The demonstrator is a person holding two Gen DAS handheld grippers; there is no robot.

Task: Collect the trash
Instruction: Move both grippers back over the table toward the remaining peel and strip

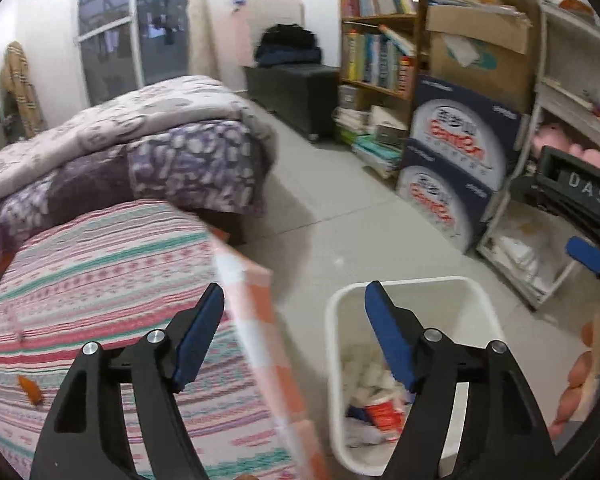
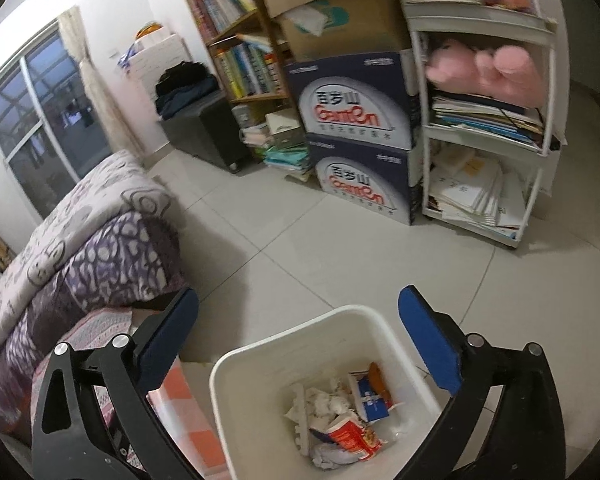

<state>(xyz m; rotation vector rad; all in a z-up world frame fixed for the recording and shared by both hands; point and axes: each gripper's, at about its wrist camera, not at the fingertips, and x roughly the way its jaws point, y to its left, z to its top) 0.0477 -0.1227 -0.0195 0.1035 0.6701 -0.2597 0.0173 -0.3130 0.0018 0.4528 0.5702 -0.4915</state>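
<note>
A white trash bin (image 2: 259,356) stands on the tiled floor beside the bed and holds crumpled tissues (image 2: 328,400), a red and white wrapper (image 2: 352,436) and a blue and white carton (image 2: 370,396). My right gripper (image 2: 300,312) is open and empty, directly above the bin. My left gripper (image 1: 293,304) is open and empty, over the bed's edge, with the bin (image 1: 336,308) to its right. A small orange scrap (image 1: 31,390) lies on the striped bed cover at lower left. The right gripper (image 1: 588,256) shows at the right edge of the left wrist view.
A bed with a striped cover (image 1: 99,280) and folded purple quilts (image 1: 147,160) fills the left. An orange checked sheet edge (image 1: 259,320) hangs beside the bin. Stacked blue cartons (image 2: 356,128), bookshelves (image 2: 239,40) and a white rack (image 2: 484,140) line the far wall.
</note>
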